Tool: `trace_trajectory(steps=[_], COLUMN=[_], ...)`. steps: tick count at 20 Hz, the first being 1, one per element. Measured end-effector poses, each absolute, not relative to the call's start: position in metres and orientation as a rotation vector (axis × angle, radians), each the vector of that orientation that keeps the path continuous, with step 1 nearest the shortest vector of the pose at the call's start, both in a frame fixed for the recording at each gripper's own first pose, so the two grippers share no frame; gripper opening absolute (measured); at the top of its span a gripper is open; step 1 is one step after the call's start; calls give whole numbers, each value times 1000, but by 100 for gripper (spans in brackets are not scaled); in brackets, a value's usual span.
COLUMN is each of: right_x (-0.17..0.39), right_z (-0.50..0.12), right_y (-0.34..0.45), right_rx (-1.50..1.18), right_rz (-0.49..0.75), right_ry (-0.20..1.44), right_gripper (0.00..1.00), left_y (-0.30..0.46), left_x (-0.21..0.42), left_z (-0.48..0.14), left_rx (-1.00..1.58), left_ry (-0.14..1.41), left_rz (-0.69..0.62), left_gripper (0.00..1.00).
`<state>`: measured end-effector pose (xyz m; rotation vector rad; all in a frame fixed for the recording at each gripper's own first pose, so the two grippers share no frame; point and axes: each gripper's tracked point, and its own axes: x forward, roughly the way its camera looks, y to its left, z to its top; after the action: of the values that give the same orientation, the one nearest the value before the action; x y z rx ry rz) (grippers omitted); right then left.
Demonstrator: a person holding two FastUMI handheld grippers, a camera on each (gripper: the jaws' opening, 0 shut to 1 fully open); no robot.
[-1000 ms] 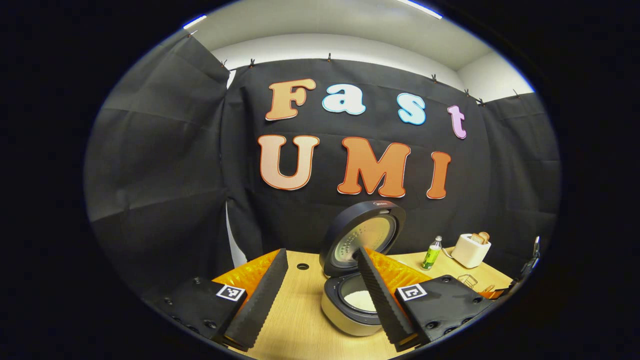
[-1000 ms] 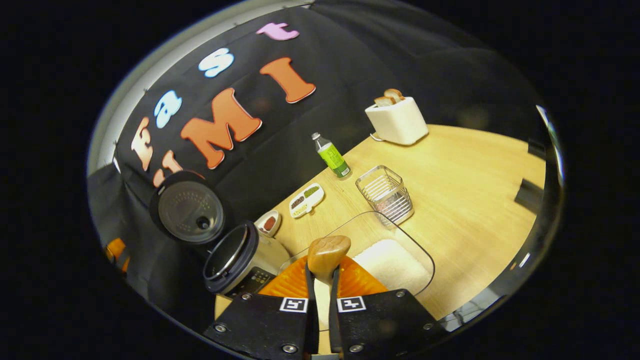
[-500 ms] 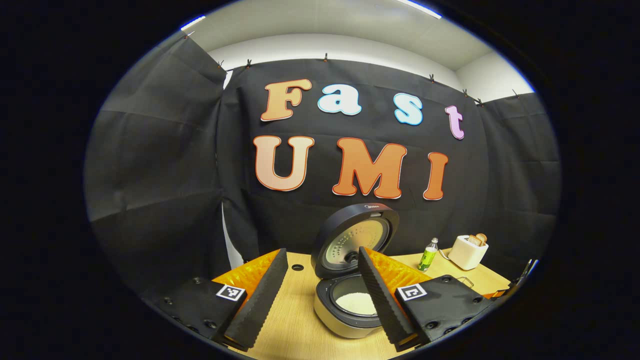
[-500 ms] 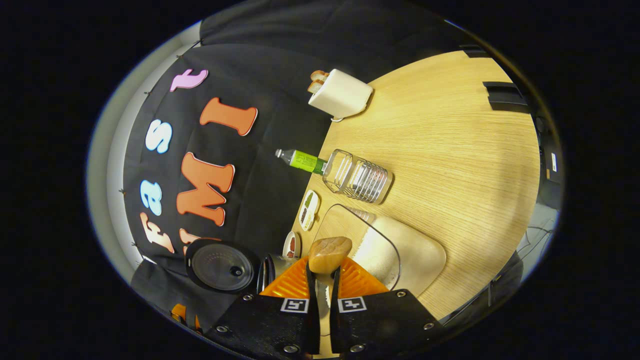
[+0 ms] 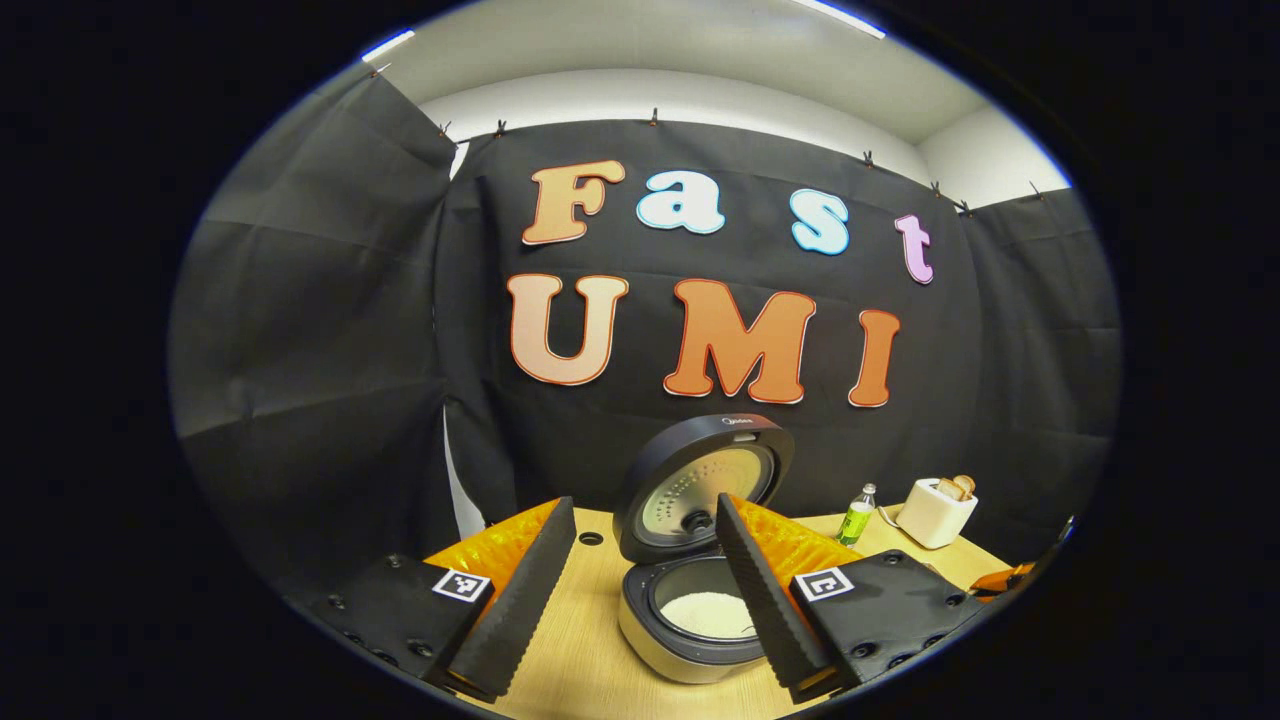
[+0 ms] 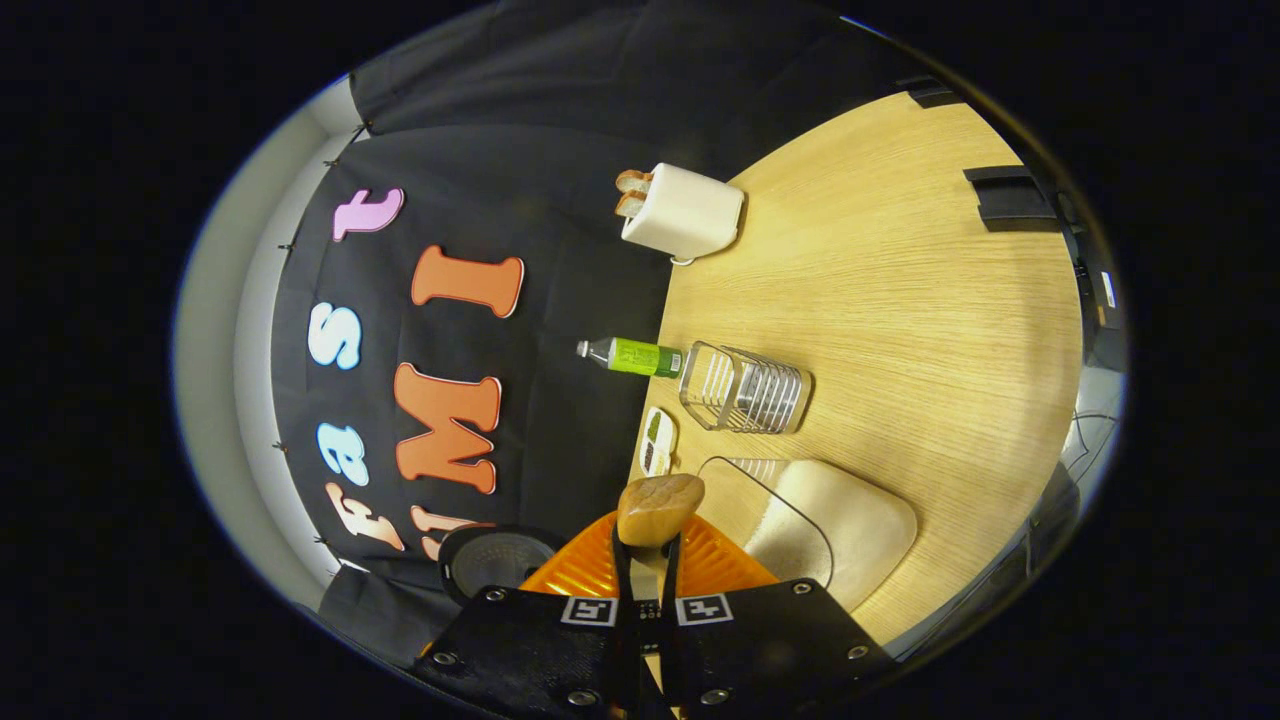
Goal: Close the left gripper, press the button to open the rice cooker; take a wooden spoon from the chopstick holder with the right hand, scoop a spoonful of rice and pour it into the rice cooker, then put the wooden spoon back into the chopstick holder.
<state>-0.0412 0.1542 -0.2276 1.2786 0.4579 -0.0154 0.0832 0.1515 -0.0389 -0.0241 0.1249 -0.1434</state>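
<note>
At the bottom centre of the left gripper view, the round silver-and-black rice cooker [image 5: 690, 625] stands on the pale wooden table [image 5: 590, 650] with its domed dark lid [image 5: 700, 485] swung up and back, the perforated metal inner plate facing forward. Its dark inner pot holds a low white heap of rice [image 5: 705, 612]. The left gripper [image 5: 635, 590] hangs in front of the cooker with its jaws spread wide and nothing between them; the right-hand finger overlaps the cooker's rim in the frame. Toward the lower right of that view, a small green-labelled clear bottle [image 5: 856, 516] stands beside a white toaster [image 5: 935, 510] with slices of bread in its slots. In the right gripper view the scene is rolled sideways. At the bottom centre, the right gripper [image 6: 645, 560] has its jaws drawn narrow, clamped on the light-brown wooden spoon [image 6: 658, 508], whose rounded end pokes out just past the fingertips. Just right of it lies a clear, rounded rectangular glass tray [image 6: 815, 520] holding a bed of white rice [image 6: 840, 525]. Above the tray in the frame sits the empty wire chopstick holder [image 6: 745, 388], touching or nearly touching the bottle at centre. A small white divided dish [image 6: 657, 442] with dark and green fillings lies between holder and tray by the table's edge.
</note>
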Motion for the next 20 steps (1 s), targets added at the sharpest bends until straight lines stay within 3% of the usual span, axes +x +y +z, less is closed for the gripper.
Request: trace_trajectory(steps=[13, 20], right_x=[20, 69], right_z=[-121, -87], right_y=[190, 245], right_rx=[1337, 1278], right_rz=[100, 190], right_ry=[375, 425], right_gripper=[7, 7], left_y=[147, 164], left_x=[95, 96], left_z=[-41, -44], left_rx=[-28, -28], left_ry=[114, 114], left_rz=[-132, -93], left_gripper=[94, 94])
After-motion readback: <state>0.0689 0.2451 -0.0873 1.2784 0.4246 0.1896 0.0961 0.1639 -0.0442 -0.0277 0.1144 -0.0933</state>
